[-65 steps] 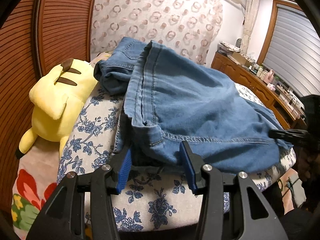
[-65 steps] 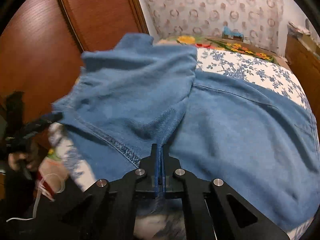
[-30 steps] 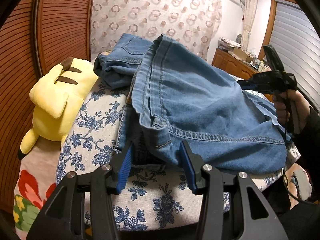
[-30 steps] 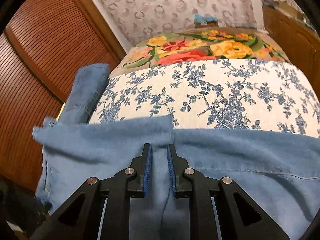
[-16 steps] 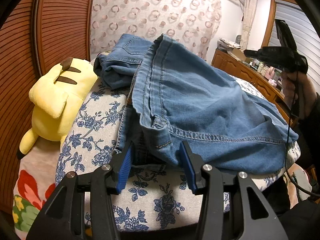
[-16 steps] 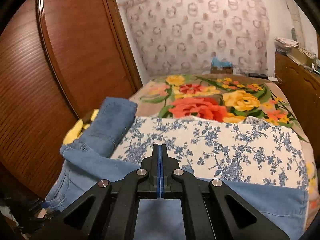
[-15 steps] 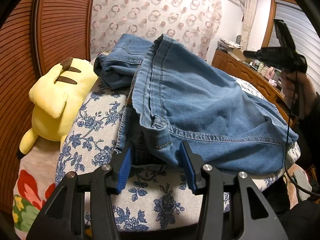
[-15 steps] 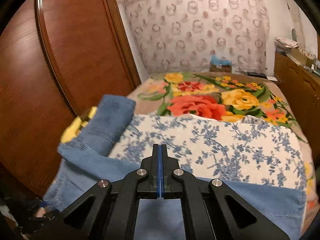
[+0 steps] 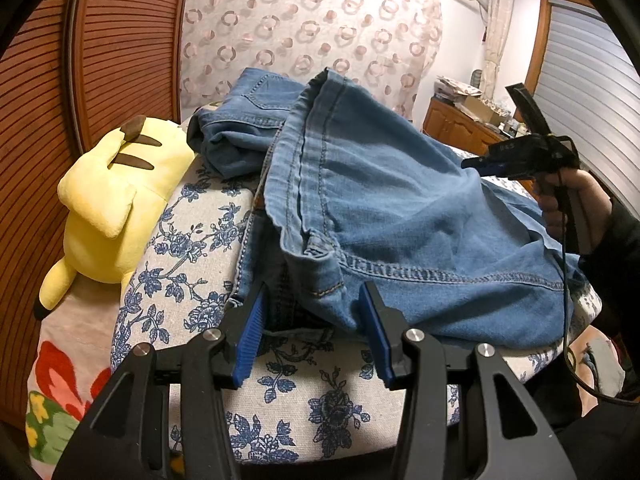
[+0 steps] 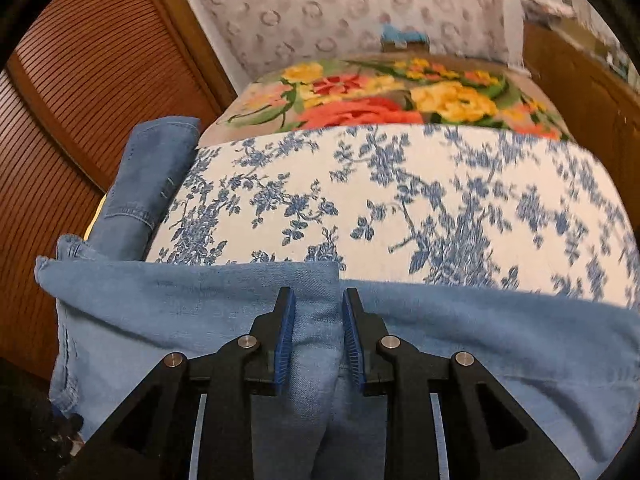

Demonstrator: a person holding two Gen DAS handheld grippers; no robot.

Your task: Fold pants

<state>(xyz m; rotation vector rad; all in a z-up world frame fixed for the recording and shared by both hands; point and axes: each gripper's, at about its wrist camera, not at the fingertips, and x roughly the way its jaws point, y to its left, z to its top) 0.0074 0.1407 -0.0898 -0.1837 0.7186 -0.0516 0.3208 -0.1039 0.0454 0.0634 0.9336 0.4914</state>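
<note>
Blue denim pants point(image 9: 380, 208), part-folded, on a bed with a blue-floral cover point(image 9: 192, 248).

Left to right, left wrist view: slatted wooden door point(image 9: 48, 92); yellow plush toy point(image 9: 116, 196) lying against the cover's left edge; pants heaped across the cover, one folded part with a pocket at the back, a stitched hem facing front; left gripper point(image 9: 312, 332) at the near hem, jaws moderately wide, denim bunched between the blue pads but not pinched; right gripper point(image 9: 486, 166) raised above the pants, in a hand point(image 9: 568, 200) with a dark sleeve. White lettering on its body is too small to read; no other writing legible. Right wrist view: right gripper point(image 10: 318, 336) with jaws narrow, having just been opening, a denim ridge between the pads, unclamped; bright flowered blanket point(image 10: 400, 92) beyond the cover.
</note>
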